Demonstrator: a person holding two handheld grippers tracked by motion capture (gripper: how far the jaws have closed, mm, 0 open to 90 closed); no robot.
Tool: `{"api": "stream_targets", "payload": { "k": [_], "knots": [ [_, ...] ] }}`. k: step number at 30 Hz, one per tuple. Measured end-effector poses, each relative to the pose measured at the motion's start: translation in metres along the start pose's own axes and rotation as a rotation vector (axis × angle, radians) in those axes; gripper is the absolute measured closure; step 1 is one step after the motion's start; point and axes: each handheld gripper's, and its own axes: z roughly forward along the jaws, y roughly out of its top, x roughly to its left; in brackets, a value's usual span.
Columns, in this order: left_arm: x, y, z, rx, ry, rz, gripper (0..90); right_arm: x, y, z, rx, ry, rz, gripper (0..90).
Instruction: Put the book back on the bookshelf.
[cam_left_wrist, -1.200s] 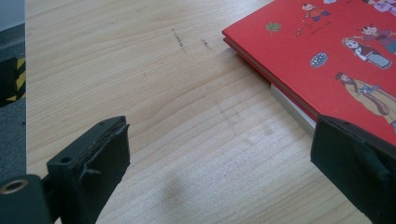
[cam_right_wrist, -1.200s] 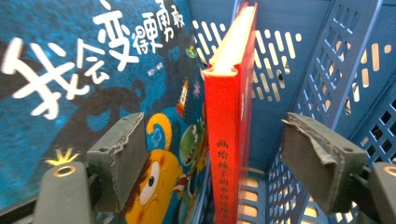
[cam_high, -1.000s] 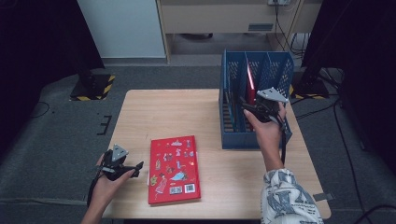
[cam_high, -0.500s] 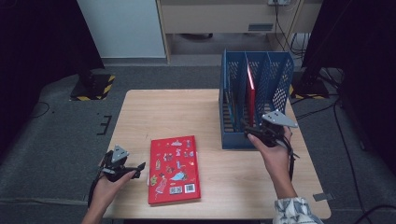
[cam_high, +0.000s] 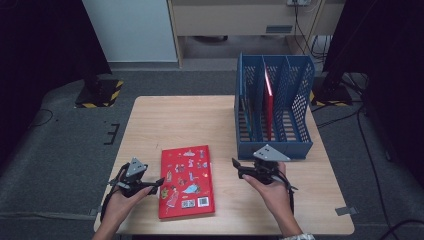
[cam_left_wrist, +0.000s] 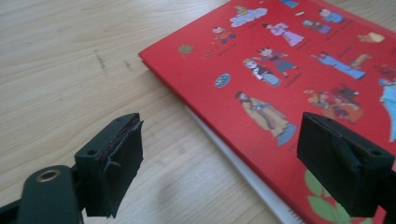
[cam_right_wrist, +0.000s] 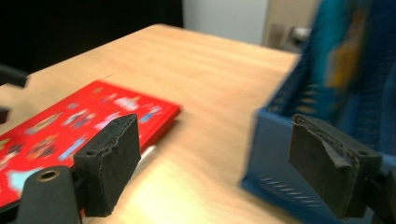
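You have two red books, one flat and one racked, one blue file rack, and two claws, left and right.

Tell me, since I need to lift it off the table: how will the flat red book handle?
The red book looks thin and hard-covered, so probably stiff and fairly light. It lies flat on the table, leaving little edge to catch. Its glossy-looking cover may slip between the pads.

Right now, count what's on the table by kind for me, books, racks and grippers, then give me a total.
Red books: 2, one flat on the table, one upright in the rack
Blue file rack: 1
Grippers: 2, left gripper and right gripper, both open
Total: 5
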Motion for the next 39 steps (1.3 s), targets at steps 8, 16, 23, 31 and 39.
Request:
{"api": "stream_targets", "payload": {
  "k": [8,16,23,31,39],
  "knots": [
    [-0.009,0.001,0.008,0.020,-0.052,0.009,12.6,0.030,-0.017,0.021,0.077,0.123,-0.024,14.0],
    [-0.011,0.000,0.014,0.044,-0.093,0.014,10.9,0.057,-0.035,0.038,0.195,0.269,-0.047,13.9],
    [-0.012,-0.001,0.021,0.061,-0.113,-0.009,11.1,0.068,-0.045,0.046,0.247,0.332,-0.041,14.3],
    [-0.010,-0.001,0.029,0.073,-0.174,-0.045,10.9,0.077,-0.051,0.052,0.291,0.355,-0.065,14.0],
    [-0.007,0.001,0.034,0.063,-0.195,-0.042,10.5,0.079,-0.054,0.055,0.310,0.374,-0.049,13.2]
  ]
}}
